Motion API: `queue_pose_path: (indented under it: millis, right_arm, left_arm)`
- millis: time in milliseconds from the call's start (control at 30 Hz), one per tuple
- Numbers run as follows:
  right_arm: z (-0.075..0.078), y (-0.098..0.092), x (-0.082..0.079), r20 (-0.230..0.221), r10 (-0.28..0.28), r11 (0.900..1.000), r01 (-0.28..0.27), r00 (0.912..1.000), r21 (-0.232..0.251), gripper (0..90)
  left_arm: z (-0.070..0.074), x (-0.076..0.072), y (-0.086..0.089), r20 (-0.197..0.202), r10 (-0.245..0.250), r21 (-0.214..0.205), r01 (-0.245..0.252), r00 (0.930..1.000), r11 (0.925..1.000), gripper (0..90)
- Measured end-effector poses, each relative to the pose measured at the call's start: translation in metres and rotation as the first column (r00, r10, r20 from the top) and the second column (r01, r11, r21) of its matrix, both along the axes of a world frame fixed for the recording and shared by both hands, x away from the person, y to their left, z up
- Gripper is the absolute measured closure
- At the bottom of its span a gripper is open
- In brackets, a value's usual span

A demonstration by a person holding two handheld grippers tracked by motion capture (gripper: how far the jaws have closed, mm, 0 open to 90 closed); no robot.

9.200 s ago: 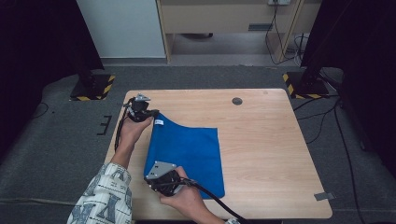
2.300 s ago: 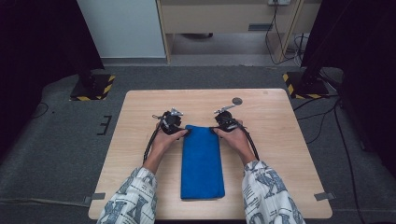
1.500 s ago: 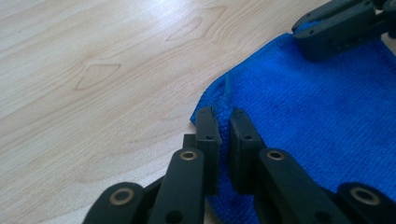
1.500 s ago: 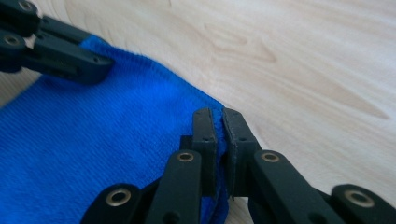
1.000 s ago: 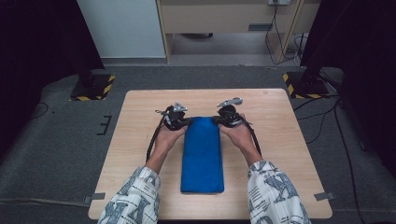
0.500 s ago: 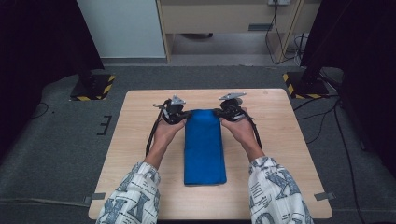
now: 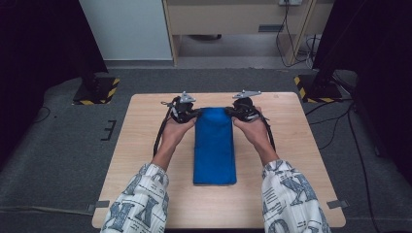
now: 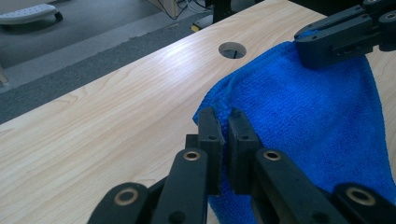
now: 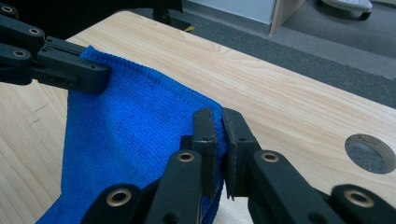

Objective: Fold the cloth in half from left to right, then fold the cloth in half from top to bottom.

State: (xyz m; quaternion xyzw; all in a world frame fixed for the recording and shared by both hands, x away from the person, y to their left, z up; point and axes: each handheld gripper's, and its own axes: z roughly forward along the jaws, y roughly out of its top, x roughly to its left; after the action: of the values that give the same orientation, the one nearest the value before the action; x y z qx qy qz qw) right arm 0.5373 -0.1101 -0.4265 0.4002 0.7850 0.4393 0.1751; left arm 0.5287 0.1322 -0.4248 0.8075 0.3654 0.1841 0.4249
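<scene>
A blue cloth (image 7: pixel 214 145), folded into a long narrow strip, lies down the middle of the wooden table (image 7: pixel 291 160). Its far end is raised off the wood. My left gripper (image 7: pixel 194 113) is shut on the far left corner of the cloth (image 8: pixel 299 107), the jaws pinching the hem in the left gripper view (image 8: pixel 223 122). My right gripper (image 7: pixel 230 112) is shut on the far right corner, where its jaws clamp the edge (image 9: pixel 215 122) of the cloth (image 9: pixel 130 126). The two grippers face each other across the cloth's far end.
A round cable hole (image 7: pixel 278 96) sits in the table near its far right edge (image 9: pixel 370 153). Black stands with yellow-striped feet (image 7: pixel 97 90) flank the table on the grey floor. Bare wood lies either side of the cloth.
Both grippers have risen and moved toward the far edge, lifting the cloth's far end and drawing the strip along. Before that the cloth was folded from a wider sheet.
</scene>
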Motion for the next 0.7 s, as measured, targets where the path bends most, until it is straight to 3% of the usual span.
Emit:
queue_pose_path:
  millis: [300,700]
  right_arm:
    - [0.001,0.000,-0.003,0.016,0.008,1.0000,-0.008,0.9998,-0.006,85.0]
    - [-0.001,-0.004,-0.020,0.037,0.019,0.9998,-0.018,0.9991,-0.007,84.8]
  left_arm:
    - [0.004,-0.003,0.001,0.008,-0.012,0.006,0.012,0.9999,0.9999,86.1]
    - [0.004,-0.017,0.000,0.018,-0.044,-0.006,0.044,0.9989,0.9990,85.9]
